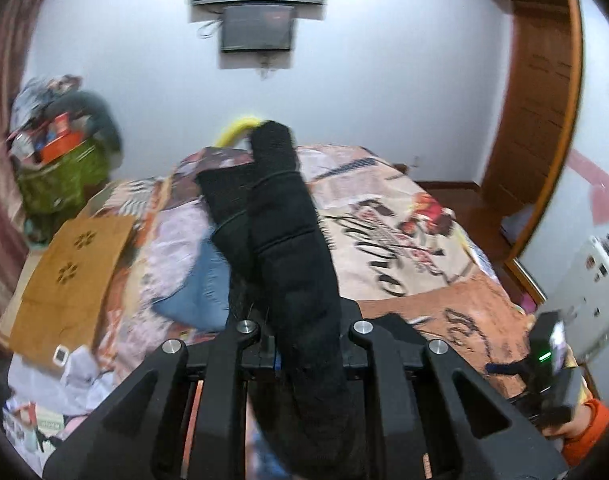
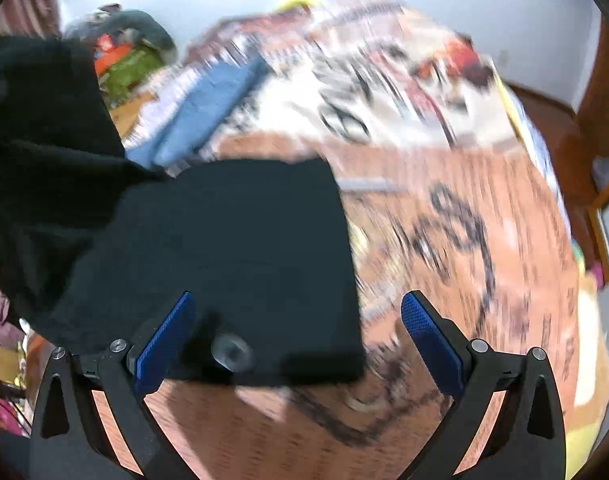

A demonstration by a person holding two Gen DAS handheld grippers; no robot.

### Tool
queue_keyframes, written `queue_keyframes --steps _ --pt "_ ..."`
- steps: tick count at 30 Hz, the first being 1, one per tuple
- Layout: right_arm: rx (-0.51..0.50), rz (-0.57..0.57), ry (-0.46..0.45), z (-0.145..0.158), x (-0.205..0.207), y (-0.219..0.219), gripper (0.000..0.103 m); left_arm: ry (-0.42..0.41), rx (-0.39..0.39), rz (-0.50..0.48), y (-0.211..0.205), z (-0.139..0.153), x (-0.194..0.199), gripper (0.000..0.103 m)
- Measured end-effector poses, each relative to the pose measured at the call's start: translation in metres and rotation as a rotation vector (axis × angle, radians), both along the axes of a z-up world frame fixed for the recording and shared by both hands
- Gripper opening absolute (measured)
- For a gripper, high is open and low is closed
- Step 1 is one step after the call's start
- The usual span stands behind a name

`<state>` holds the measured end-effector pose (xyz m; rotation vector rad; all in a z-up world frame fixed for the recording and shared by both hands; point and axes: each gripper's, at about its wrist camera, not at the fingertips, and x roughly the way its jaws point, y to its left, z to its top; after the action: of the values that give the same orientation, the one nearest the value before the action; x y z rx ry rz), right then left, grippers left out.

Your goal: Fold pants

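The black pants (image 1: 288, 256) drape over the middle of the left hand-held gripper (image 1: 304, 344) and hide its fingertips, so although the jaws stand close together around the cloth, a true pinch cannot be told for sure; the fabric hangs above the patterned bed (image 1: 416, 248). In the right wrist view, much blurred, the right hand-held gripper (image 2: 296, 328) is spread wide with blue pads (image 2: 428, 332) bare, holding nothing, a flat part of the pants (image 2: 240, 248) lying on the bed (image 2: 484, 240) between and beyond them. Bare blanket runs right to the bed's edge, while folded blue jeans (image 2: 208, 112) lie far left.
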<state>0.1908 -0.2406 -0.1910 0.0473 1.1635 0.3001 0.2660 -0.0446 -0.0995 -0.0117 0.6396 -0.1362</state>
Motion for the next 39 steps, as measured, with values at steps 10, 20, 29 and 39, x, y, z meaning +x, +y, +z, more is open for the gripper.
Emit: queue_keyframes --steps 10,20,29,39 --pt "0.111 0.005 0.020 -0.009 0.000 -0.012 0.102 0.253 -0.032 -0.211 -0.094 -0.062 0.041 0.014" --pt "0.131 0.004 0.007 -0.005 -0.019 -0.022 0.102 0.501 -0.024 -0.329 -0.127 -0.109 0.041 0.025" --pt "0.080 -0.014 -0.023 0.001 -0.027 -0.026 0.102 0.340 -0.071 -0.314 -0.094 -0.066 0.037 0.094" --pt "0.035 -0.058 -0.073 0.019 -0.051 -0.047 0.102 0.433 -0.001 -0.018 -0.003 -0.093 0.126 0.094"
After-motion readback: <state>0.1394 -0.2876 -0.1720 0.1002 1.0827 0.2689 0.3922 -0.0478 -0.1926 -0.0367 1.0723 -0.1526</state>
